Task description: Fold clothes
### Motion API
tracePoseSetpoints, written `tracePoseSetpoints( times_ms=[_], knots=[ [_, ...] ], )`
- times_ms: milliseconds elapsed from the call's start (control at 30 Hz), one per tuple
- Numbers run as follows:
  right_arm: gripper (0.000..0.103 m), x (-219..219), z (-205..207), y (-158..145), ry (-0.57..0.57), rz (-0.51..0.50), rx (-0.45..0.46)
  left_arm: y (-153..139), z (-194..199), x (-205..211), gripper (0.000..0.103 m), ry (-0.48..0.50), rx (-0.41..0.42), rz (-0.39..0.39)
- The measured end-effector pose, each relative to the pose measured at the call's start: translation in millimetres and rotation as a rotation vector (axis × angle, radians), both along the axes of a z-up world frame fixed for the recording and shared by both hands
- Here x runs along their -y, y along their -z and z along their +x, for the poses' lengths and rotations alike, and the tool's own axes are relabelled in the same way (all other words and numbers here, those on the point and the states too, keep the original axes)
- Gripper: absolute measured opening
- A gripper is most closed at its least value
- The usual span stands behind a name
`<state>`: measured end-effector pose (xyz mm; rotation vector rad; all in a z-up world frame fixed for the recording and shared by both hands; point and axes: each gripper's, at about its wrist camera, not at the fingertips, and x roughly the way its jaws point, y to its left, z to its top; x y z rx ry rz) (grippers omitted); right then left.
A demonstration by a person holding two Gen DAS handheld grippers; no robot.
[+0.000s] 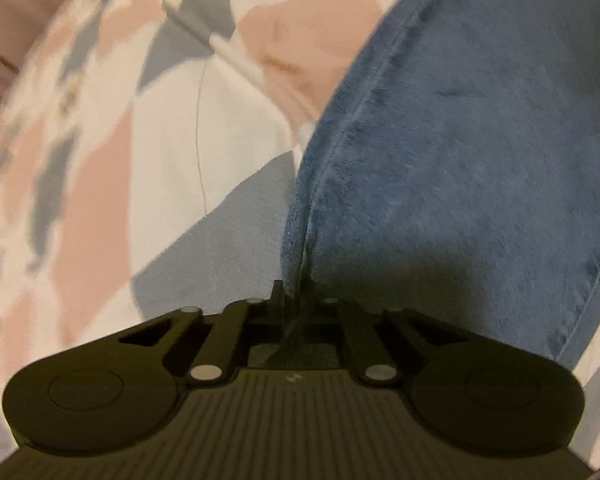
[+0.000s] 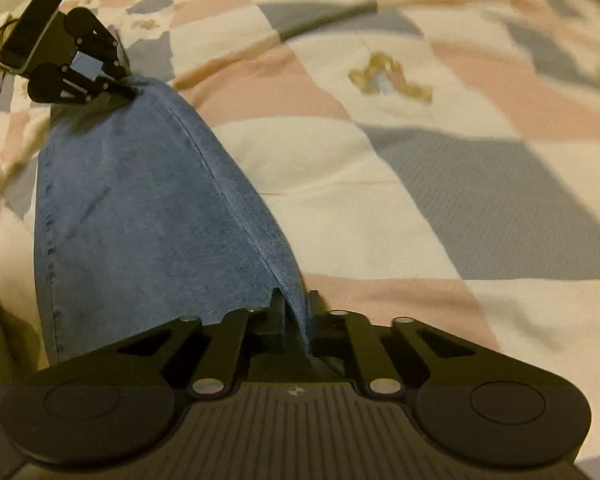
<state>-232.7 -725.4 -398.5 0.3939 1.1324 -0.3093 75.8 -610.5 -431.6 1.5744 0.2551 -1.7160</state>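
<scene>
1. Left wrist view: The left gripper (image 1: 294,286) is clenched on the edge of the blue jeans (image 1: 460,140). A seam of the jeans runs right into the gap between its two black fingers.
2. In this view the jeans fill the right side of the picture. They go up and away from the gripper.
3. Under and beside the jeans lies the quilt (image 1: 172,152) on the bed. It has pink, grey and white squares. The far part of it looks blurry.
4. Right wrist view: The right gripper (image 2: 296,298) is clenched on another part of the blue jeans (image 2: 140,200). A fold of the cloth is squeezed between its fingers, and a frayed edge hangs just to the left of them.
5. The jeans stretch from this gripper up to the left gripper (image 2: 130,90), seen far off at the top left. That gripper pinches the far end of the cloth.
6. So the jeans are held up between the two grippers, above the quilt (image 2: 440,200).
7. The quilt spreads over the rest of the picture. One white square has a small gold and blue drawing (image 2: 388,76) on it.
</scene>
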Motion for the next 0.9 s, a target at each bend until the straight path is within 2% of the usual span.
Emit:
tracePoseSetpoints(
  times_ms=[100, 167, 267, 333, 400, 433, 500, 533, 600, 667, 700, 733, 833, 900],
  knots=[
    [0.005, -36.8, -3.2, -29.1, -0.007, -0.164, 0.0, -24.7, -11.7, -36.2, 0.002, -0.013, 0.073, -0.146],
    [0.005, -75.8, -9.3, -56.1, -0.003, -0.309, 0.009, -55.0, -16.3, -70.6, 0.002, -0.08, 0.079, -0.257],
    [0.005, -151.0, -24.1, -96.3, 0.028, -0.484, 0.03, -104.6, -29.6, -139.1, 0.002, -0.184, 0.078, -0.375],
    [0.005, -207.0, -33.4, -118.2, 0.05, -0.58, 0.027, -131.1, -44.7, -191.6, 0.002, -0.218, 0.11, -0.425],
    [0.005, -267.0, -42.7, -132.1, 0.08, -0.647, 0.001, -149.3, -61.1, -247.2, 0.002, -0.3, 0.077, -0.406],
    [0.005, -289.6, -48.1, -129.4, 0.1, -0.627, -0.022, -158.3, -69.2, -275.0, 0.002, -0.342, 0.059, -0.395],
    [0.006, -326.8, -58.1, -116.5, 0.138, -0.545, -0.076, -156.2, -84.5, -325.4, 0.003, -0.419, 0.035, -0.321],
    [0.007, -345.4, -63.1, -110.1, 0.157, -0.504, -0.103, -150.6, -90.2, -345.9, 0.004, -0.446, 0.029, -0.274],
    [0.014, -382.6, -73.1, -97.3, 0.194, -0.421, -0.155, -127.0, -104.3, -382.9, 0.01, -0.524, 0.017, -0.129],
    [0.031, -419.8, -83.1, -84.5, 0.23, -0.338, -0.208, -99.7, -119.3, -411.8, 0.012, -0.553, 0.023, -0.004],
    [0.046, -428.7, -90.0, -77.6, 0.253, -0.283, -0.231, -97.9, -121.3, -418.0, 0.012, -0.575, 0.022, 0.013],
    [0.047, -430.1, -100.8, -74.3, 0.296, -0.224, -0.229, -96.7, -122.9, -423.7, 0.012, -0.597, 0.02, 0.027],
    [0.049, -405.6, -154.3, -83.5, 0.58, -0.054, -0.122, -93.2, -127.8, -440.9, 0.016, -0.664, 0.015, 0.071],
    [0.049, -378.2, -206.2, -90.5, 0.831, 0.054, -0.004, -105.8, -121.0, -439.4, 0.021, -0.78, -0.041, 0.048]
  ],
)
